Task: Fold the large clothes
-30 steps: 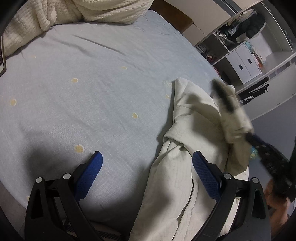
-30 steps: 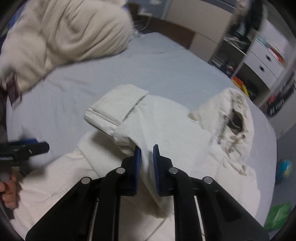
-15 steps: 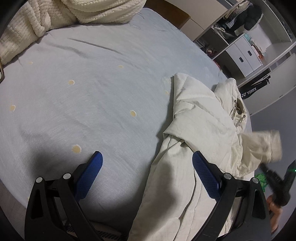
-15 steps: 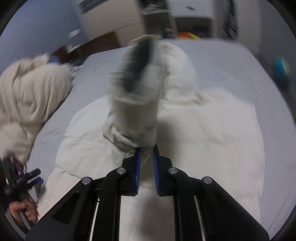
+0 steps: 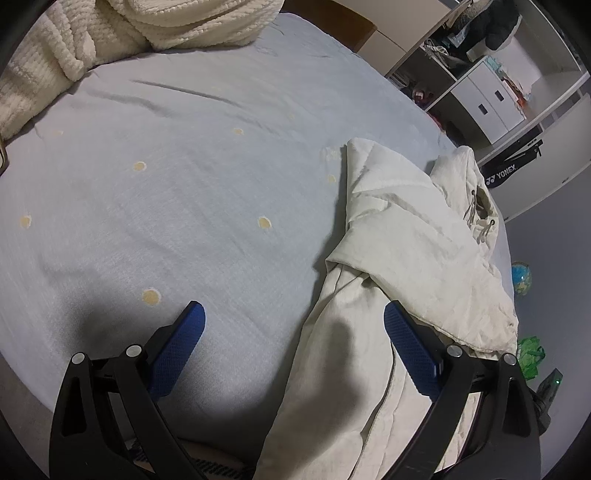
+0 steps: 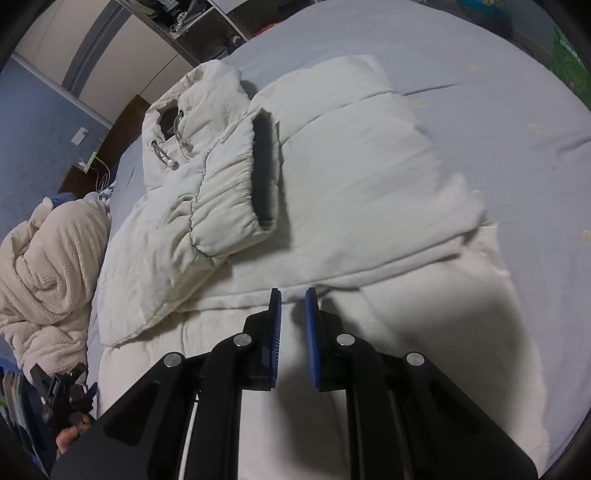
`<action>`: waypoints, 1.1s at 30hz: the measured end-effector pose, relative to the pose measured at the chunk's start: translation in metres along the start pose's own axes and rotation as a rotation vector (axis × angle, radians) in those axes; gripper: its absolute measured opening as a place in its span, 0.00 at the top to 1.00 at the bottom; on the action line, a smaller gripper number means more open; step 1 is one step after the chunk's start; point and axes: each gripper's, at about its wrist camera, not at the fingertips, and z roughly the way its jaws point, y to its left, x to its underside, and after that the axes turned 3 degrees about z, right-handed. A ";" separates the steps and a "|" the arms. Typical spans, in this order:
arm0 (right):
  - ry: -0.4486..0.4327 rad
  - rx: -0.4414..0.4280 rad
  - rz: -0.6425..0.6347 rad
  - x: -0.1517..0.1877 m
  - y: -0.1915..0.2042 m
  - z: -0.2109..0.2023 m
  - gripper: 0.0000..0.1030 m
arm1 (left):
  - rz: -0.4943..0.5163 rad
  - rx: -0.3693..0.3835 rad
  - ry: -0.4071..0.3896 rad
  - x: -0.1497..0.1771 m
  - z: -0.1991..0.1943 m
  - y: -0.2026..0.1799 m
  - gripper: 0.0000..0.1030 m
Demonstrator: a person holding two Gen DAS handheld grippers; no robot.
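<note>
Home bedroom: bed (image 5: 192,206) with pale blue dotted sheet, cream knit blanket (image 5: 155,26) bunched at its head, white shelving unit (image 5: 491,96) stuffed with clothes, globe ball (image 5: 521,283) on floor.

Bed (image 5: 207,192), pale blue dotted sheet; cream padded jacket (image 6: 354,177) spread flat; knitted blanket (image 5: 177,22) heaped at head.

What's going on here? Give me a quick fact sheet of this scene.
garment: cream hooded jacket, lying on the bed
sleeve: folded across the jacket's body
surface: light blue bedsheet with yellow dots
left gripper: open, over the jacket's edge
right gripper: nearly shut, nothing seen between the jaws
also there: knitted blanket
</note>
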 end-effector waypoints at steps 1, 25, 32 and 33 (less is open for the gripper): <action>-0.003 0.000 -0.008 0.001 0.001 -0.002 0.90 | 0.005 -0.004 0.003 0.000 0.000 -0.001 0.09; -0.002 0.020 -0.287 -0.092 0.075 -0.003 0.52 | 0.427 0.063 0.049 -0.029 0.049 -0.147 0.09; 0.026 -0.053 -0.206 -0.175 0.084 0.038 0.42 | 0.574 0.039 0.007 -0.050 0.096 -0.188 0.09; 0.026 -0.059 -0.193 -0.186 0.084 0.045 0.42 | 0.598 0.027 0.002 -0.051 0.104 -0.191 0.09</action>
